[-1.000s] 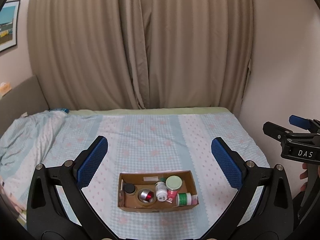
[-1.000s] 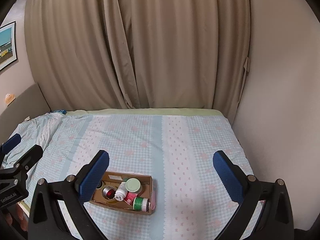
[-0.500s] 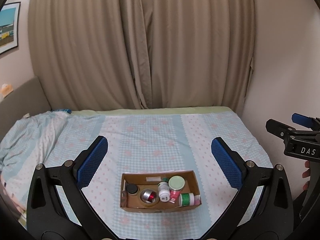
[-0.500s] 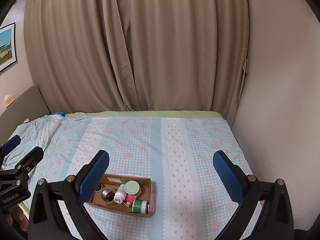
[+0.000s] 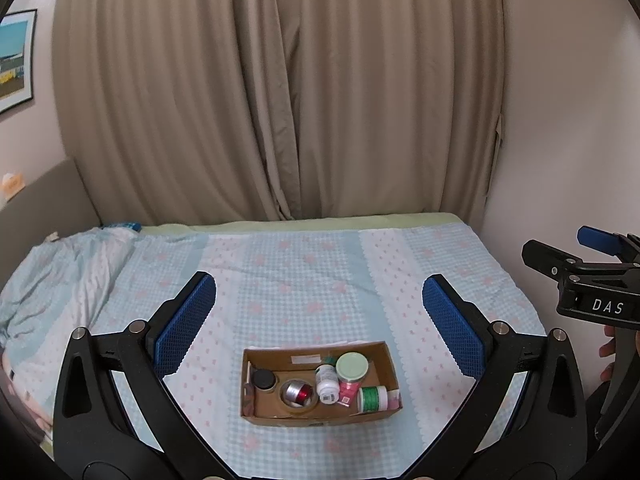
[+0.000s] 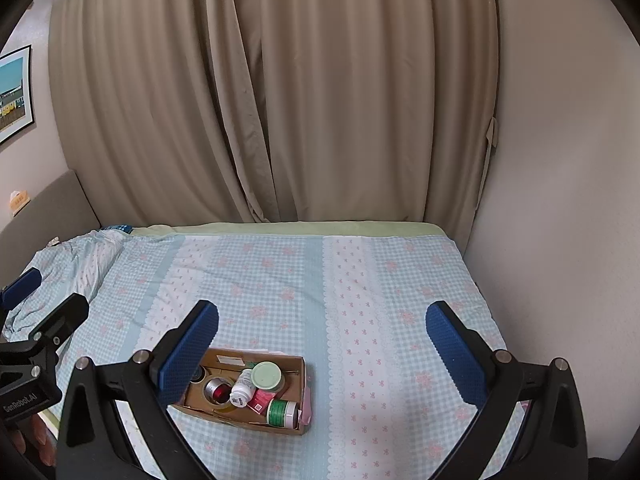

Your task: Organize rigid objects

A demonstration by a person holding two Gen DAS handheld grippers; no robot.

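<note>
Left wrist view shows our left gripper spread wide with nothing between its pads, hanging above the bed; the cardboard box sits just ahead and below, between the 2 fingers. Our right gripper is equally wide and empty, the box ahead to its left. Inside lie a white bottle, a green-lidded jar, a green-labelled jar on its side, a tape roll and a black-lidded jar. We judge this fits either items gathered or awaiting sorting.

Jars lie in box on bed.
</note>
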